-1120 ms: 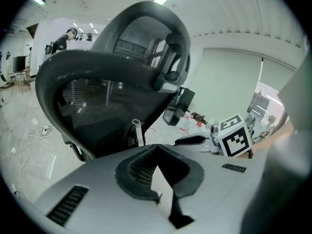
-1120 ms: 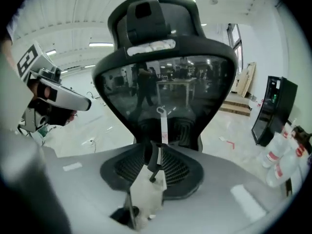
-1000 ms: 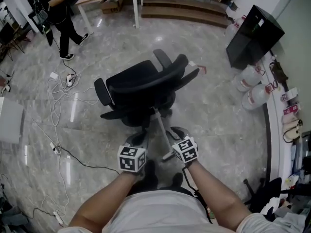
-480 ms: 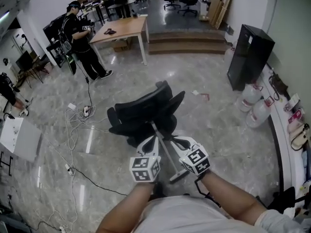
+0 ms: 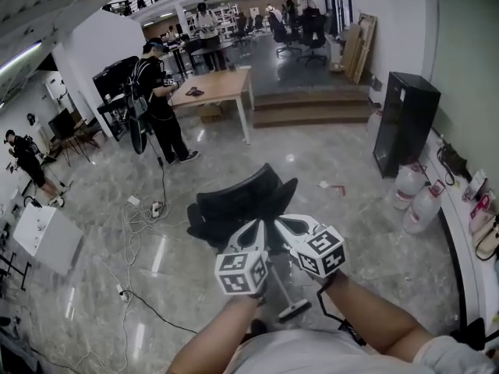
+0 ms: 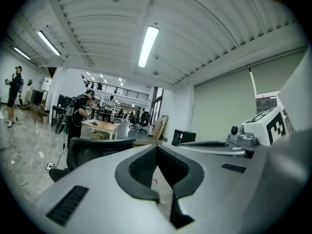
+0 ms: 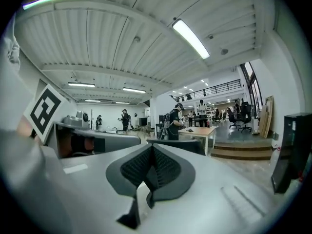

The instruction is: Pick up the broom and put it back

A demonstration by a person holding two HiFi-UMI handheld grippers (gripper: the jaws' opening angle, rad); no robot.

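Observation:
The broom (image 5: 285, 298) has a thin grey handle and a small head (image 5: 294, 311) that rests on the marble floor. Its handle slants up toward the black office chair (image 5: 234, 201), with the upper part hidden behind my grippers. Neither gripper holds it. In the head view my left gripper (image 5: 256, 226) and right gripper (image 5: 281, 224) are raised side by side in front of the chair, pointing almost level. The left gripper (image 6: 156, 148) is shut, its tips meeting with only floor showing behind them. Nothing sits between the meeting pads of the shut right gripper (image 7: 152, 147).
A person in black (image 5: 160, 100) stands by a wooden table (image 5: 222, 86) beyond the chair. Cables (image 5: 140, 218) trail over the floor at left, near a white box (image 5: 43, 238). At right stand a black cabinet (image 5: 404, 123) and water bottles (image 5: 425, 206). Steps (image 5: 312, 109) rise at the back.
Both grippers have risen from low over the floor to chest height and now point nearly level. The head view has tilted up to take in the room. The broom still leans at the chair.

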